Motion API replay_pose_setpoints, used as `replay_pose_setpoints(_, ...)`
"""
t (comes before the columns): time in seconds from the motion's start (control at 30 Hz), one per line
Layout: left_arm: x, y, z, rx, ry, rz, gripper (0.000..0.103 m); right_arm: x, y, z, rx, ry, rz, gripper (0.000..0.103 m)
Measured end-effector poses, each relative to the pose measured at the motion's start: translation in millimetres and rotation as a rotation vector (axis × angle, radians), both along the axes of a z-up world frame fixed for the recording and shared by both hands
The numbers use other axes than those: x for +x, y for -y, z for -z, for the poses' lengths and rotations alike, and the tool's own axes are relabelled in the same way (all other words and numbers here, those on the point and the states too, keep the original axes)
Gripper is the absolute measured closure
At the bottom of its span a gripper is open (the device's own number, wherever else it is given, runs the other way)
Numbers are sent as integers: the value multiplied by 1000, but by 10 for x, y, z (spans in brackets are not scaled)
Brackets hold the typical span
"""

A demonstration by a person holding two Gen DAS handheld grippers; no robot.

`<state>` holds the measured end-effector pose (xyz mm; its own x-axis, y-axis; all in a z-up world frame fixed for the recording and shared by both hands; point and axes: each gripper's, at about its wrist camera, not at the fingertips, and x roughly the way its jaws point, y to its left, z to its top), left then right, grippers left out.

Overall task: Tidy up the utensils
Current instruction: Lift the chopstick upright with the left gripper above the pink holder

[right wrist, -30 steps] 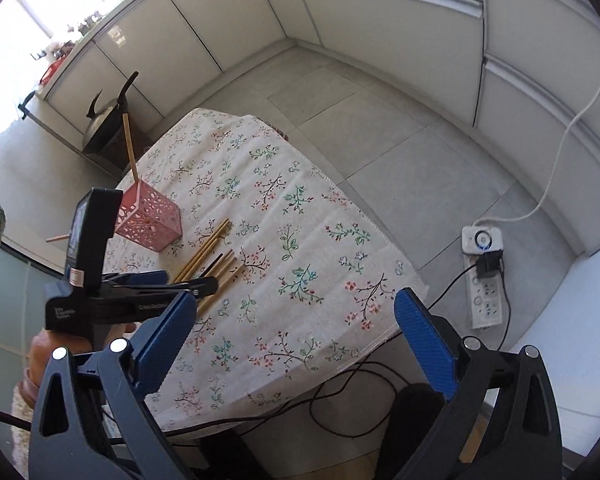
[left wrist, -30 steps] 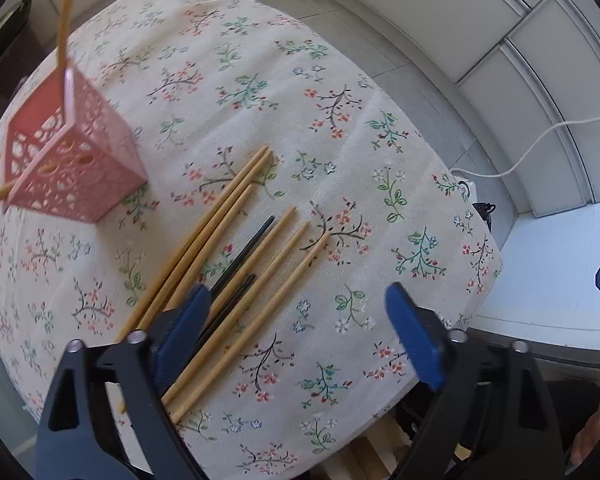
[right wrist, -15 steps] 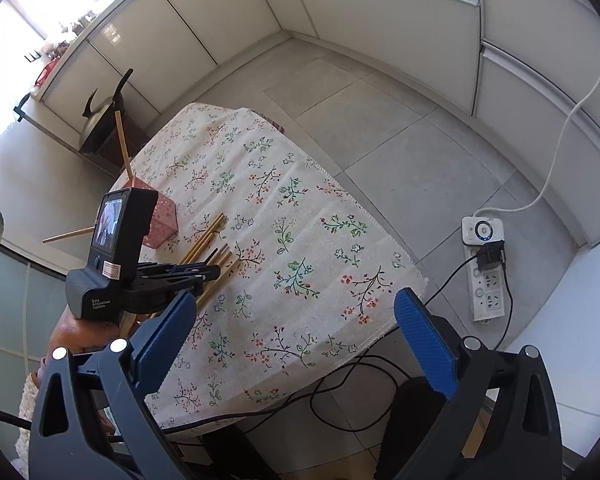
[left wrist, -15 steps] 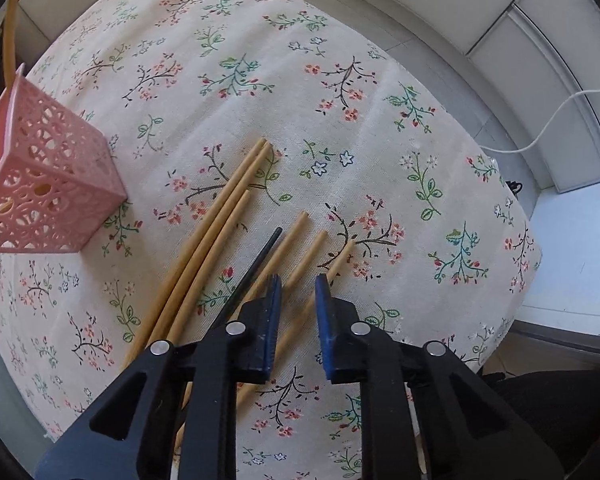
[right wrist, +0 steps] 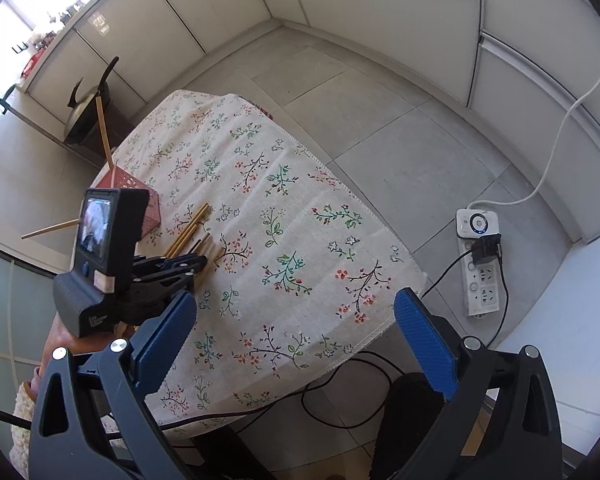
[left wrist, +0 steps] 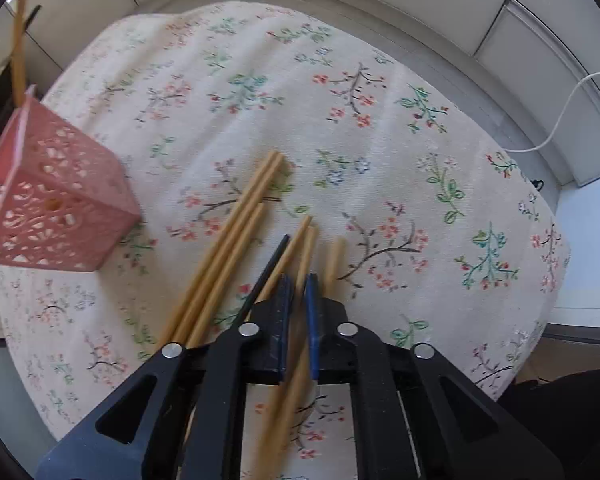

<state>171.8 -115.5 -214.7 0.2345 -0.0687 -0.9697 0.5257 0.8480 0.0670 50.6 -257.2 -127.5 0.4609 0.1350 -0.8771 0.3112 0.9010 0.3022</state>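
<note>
Left gripper (left wrist: 298,284) fingers just closed, clamping a bamboo chopstick (left wrist: 309,248), right gripper (right wrist: 296,344) fingers spread, empty

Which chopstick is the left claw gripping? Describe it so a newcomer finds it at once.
On the floral tablecloth, right of the pink perforated plastic holder, lies a fan of chopsticks. The left claw is shut on a pale bamboo chopstick running between its blue pads. Its immediate left neighbours are another bamboo stick and the visible thin black chopstick; a shorter-looking bamboo one lies to its right.
</note>
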Motion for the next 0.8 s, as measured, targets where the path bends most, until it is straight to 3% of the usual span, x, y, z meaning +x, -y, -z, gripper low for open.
replay_pose_setpoints(0.17, -198, -254, -387, -62, 66, -16, 99, 196, -219, 151, -3, -48, -17, 7)
replay_pose_setpoints(0.4, -425, -923, -1039, -157, 191, -108, 99, 641, -725, 551, -70, -158, -81, 7)
replay_pose_setpoints(0.6, -552, -1201, -1413, -222, 272, -142, 99, 912, -939, 928, -11, -281, -119, 32)
replay_pose_setpoints(0.67, -598, -1252, -1489, -222, 298, -146, 99, 959, -1010, 998, -4, -302, -141, 45)
replay_pose_setpoints(0.73, -621, -1283, -1557, -221, 329, -154, 99, 987, -1089, 1036, -15, -306, -149, 48)
replay_pose_setpoints(0.8, -651, -1303, -1616, -227, 347, -158, 99, 1010, -1151, 1043, -26, -295, -153, 64)
